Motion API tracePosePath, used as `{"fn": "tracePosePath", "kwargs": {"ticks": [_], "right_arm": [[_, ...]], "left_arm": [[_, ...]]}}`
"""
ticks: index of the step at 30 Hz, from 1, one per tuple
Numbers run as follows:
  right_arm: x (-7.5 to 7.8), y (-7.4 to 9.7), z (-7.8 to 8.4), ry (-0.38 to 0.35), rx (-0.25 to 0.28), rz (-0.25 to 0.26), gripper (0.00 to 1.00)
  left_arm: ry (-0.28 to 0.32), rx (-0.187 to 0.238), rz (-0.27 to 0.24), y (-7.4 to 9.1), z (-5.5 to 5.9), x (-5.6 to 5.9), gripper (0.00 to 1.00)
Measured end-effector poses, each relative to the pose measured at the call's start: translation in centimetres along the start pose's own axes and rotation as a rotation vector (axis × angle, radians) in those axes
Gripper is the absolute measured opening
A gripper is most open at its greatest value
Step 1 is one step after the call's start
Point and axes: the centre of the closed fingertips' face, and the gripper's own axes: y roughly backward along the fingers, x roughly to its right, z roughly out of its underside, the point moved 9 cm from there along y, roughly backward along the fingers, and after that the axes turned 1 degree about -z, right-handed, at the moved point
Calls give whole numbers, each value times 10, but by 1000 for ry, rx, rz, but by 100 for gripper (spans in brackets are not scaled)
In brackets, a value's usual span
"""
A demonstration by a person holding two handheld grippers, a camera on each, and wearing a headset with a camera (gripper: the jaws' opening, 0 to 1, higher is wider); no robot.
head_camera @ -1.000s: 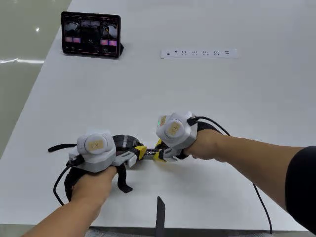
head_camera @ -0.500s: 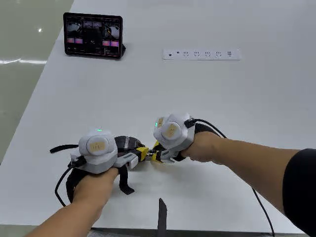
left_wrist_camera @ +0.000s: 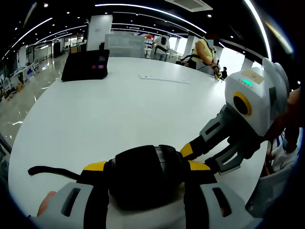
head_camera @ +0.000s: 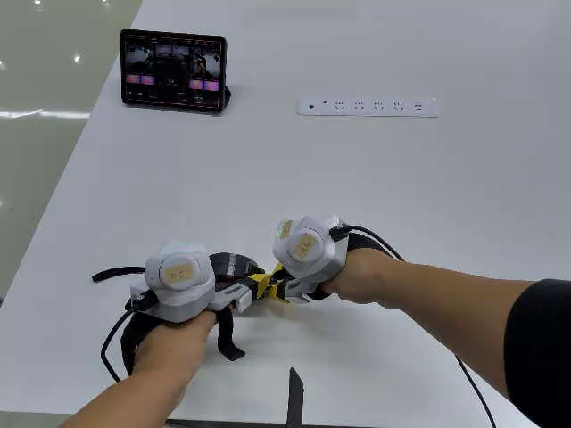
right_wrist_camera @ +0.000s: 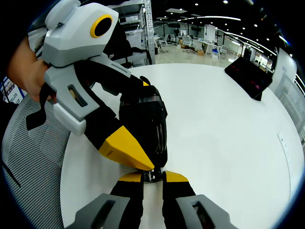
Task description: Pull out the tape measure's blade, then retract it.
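At 7 o'clock on the worktop (head_camera: 375, 178), the left tool (left_wrist_camera: 147, 167) clamps the tape measure (right_wrist_camera: 143, 117), and the right tool (right_wrist_camera: 153, 178) pinches its blade tip (right_wrist_camera: 152, 174). Best to draw the right tool straight toward 3 o'clock, case pinned, blade level.

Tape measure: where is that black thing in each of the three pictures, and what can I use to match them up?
Head view: the tape measure lies low, left of centre.
Left gripper view: the tape measure is at bottom centre, clamped between that view's own jaws.
Right gripper view: the tape measure is just left of centre, above that view's own jaws.
Shared landmark: the dark tablet standing further back.
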Motion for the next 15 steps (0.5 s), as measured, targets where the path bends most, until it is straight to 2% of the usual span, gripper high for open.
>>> {"fn": "tracePosePath", "kwargs": {"ticks": [8, 15], "right_arm": [[-1, -1, 0, 1, 2, 1, 11], [-1, -1, 1, 6, -3, 11, 12]], "left_arm": [[0, 1, -1, 0, 0, 0, 60], [-4, -14, 0, -1, -1, 0, 61]]}}
